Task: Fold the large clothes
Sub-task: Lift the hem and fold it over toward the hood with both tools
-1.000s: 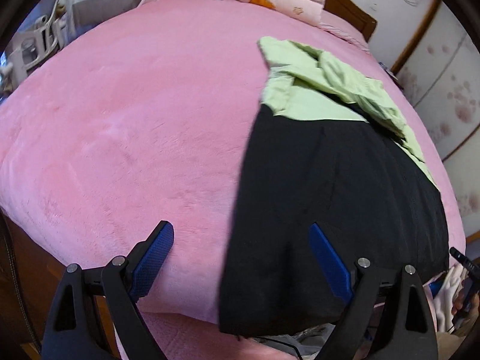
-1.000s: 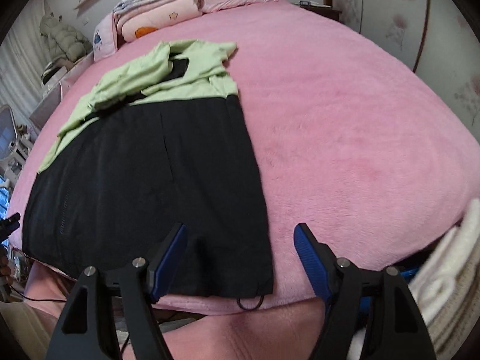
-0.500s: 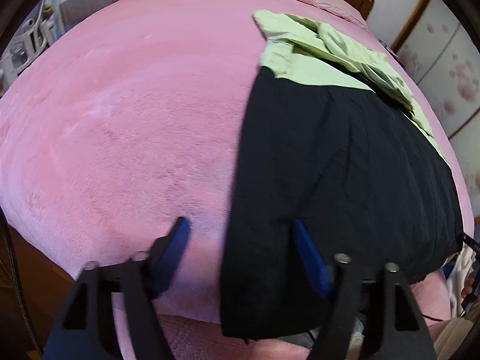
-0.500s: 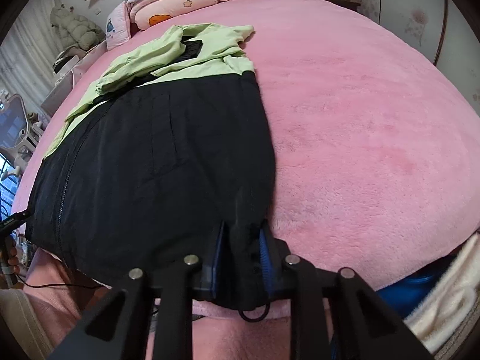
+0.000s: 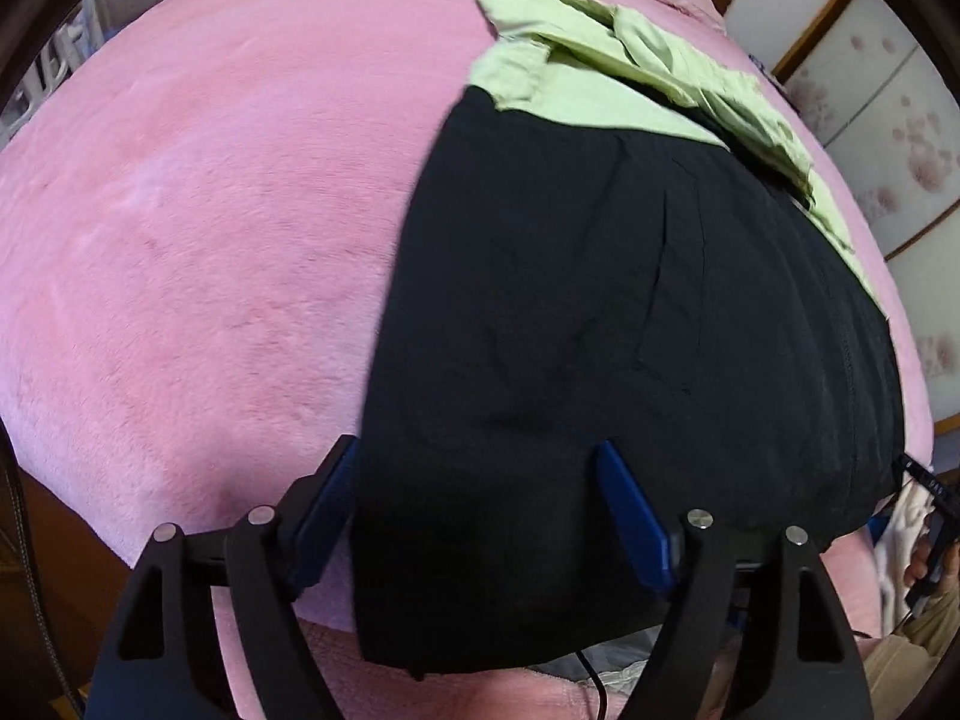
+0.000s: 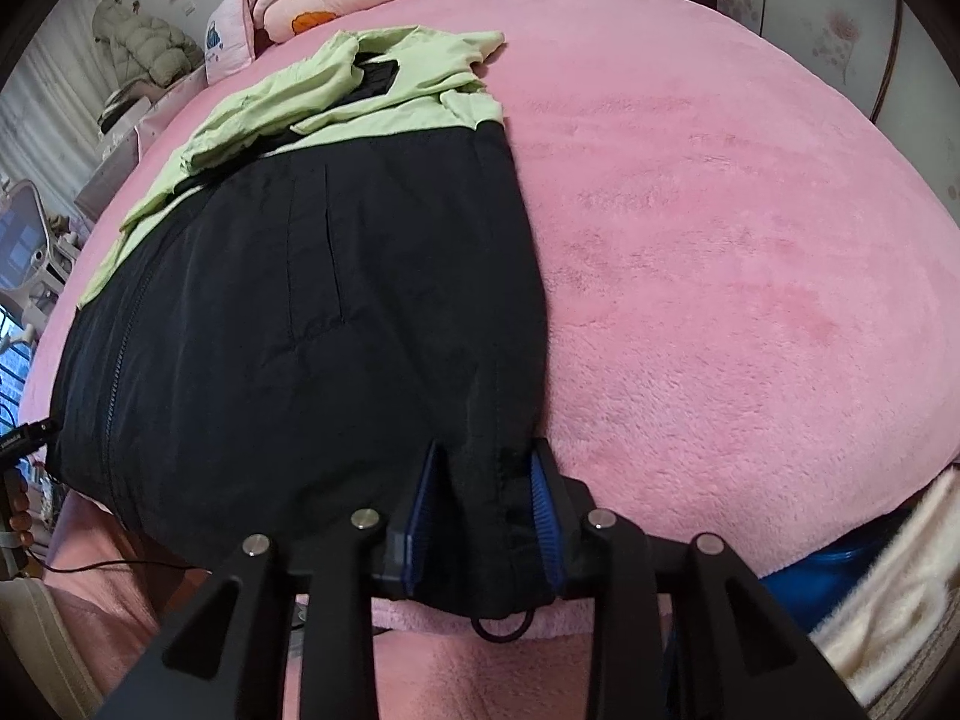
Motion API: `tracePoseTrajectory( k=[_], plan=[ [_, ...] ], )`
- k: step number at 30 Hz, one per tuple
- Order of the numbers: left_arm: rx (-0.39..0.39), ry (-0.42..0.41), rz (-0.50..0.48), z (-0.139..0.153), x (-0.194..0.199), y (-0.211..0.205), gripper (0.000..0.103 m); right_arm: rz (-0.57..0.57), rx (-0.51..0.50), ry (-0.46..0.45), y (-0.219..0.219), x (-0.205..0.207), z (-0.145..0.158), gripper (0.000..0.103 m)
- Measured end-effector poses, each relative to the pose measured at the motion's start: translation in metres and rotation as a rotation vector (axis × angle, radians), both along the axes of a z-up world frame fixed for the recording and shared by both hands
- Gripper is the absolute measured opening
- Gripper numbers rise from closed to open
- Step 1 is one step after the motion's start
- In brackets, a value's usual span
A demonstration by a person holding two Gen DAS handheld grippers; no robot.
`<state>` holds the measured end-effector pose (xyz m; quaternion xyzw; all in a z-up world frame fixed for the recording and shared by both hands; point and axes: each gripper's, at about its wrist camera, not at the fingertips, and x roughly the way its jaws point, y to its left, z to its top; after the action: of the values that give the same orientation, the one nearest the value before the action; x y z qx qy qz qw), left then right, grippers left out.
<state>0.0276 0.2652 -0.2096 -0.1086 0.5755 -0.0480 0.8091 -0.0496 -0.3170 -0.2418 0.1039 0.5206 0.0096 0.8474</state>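
Observation:
A black jacket with a light green upper part lies flat on the pink bed. My left gripper straddles its near left hem corner. One pad rests beside the edge over the blanket and the other over the black cloth, and the jaws are opening. In the right wrist view the jacket fills the left half. My right gripper is at the near right hem corner, where a fold of black cloth stands between its pads. Its jaws are opening and the blue pad faces show.
Folded pink bedding is stacked at the headboard and a puffy coat lies beyond the bed. A drawstring loop hangs over the bed's near edge. A white fleece sleeve is at lower right. The bed is bare pink blanket to the right.
The left gripper sank toward the jacket's left hem corner, narrowed, then widened again. The right gripper shut on the right hem corner, then spread apart somewhat with cloth still between.

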Motion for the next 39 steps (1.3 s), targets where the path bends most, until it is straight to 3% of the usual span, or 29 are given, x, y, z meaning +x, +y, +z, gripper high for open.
tracePoseTrajectory(
  k=[2, 4, 6, 7, 11, 15, 26, 29, 34, 39],
  plan=[
    [0.019, 0.004, -0.012, -0.001, 0.002, -0.007, 0.072, 0.009, -0.007, 0.008, 0.001, 0.001, -0.002, 0.032],
    [0.013, 0.011, -0.024, 0.0, 0.003, -0.012, 0.056, 0.019, -0.018, 0.01, 0.004, 0.002, -0.001, 0.026],
    [0.022, 0.017, -0.023, 0.002, 0.004, -0.013, 0.015, 0.033, -0.029, 0.007, 0.006, 0.002, 0.0, 0.016],
    [0.033, 0.029, -0.015, 0.002, 0.006, -0.012, 0.007, 0.04, -0.035, 0.006, 0.008, 0.001, 0.002, 0.011],
    [-0.007, 0.047, 0.004, 0.013, 0.007, -0.002, 0.002, 0.035, -0.035, -0.007, 0.007, -0.001, 0.017, 0.006],
    [-0.014, 0.023, -0.02, 0.037, 0.007, -0.007, 0.002, 0.001, 0.066, -0.082, -0.006, -0.009, 0.045, 0.004],
    [-0.413, -0.17, 0.134, 0.13, 0.038, 0.002, 0.002, -0.013, 0.222, -0.383, -0.014, 0.017, 0.161, 0.004],
    [-0.497, -0.217, 0.214, 0.149, 0.064, 0.012, 0.002, -0.028, 0.25, -0.446, -0.017, 0.045, 0.19, 0.004],
    [-0.536, -0.281, 0.35, 0.168, 0.124, 0.037, 0.002, -0.1, 0.263, -0.484, -0.031, 0.125, 0.219, 0.003],
    [-0.496, -0.283, 0.438, 0.157, 0.219, 0.045, 0.002, -0.201, 0.268, -0.429, -0.044, 0.225, 0.202, 0.003]
  ],
)
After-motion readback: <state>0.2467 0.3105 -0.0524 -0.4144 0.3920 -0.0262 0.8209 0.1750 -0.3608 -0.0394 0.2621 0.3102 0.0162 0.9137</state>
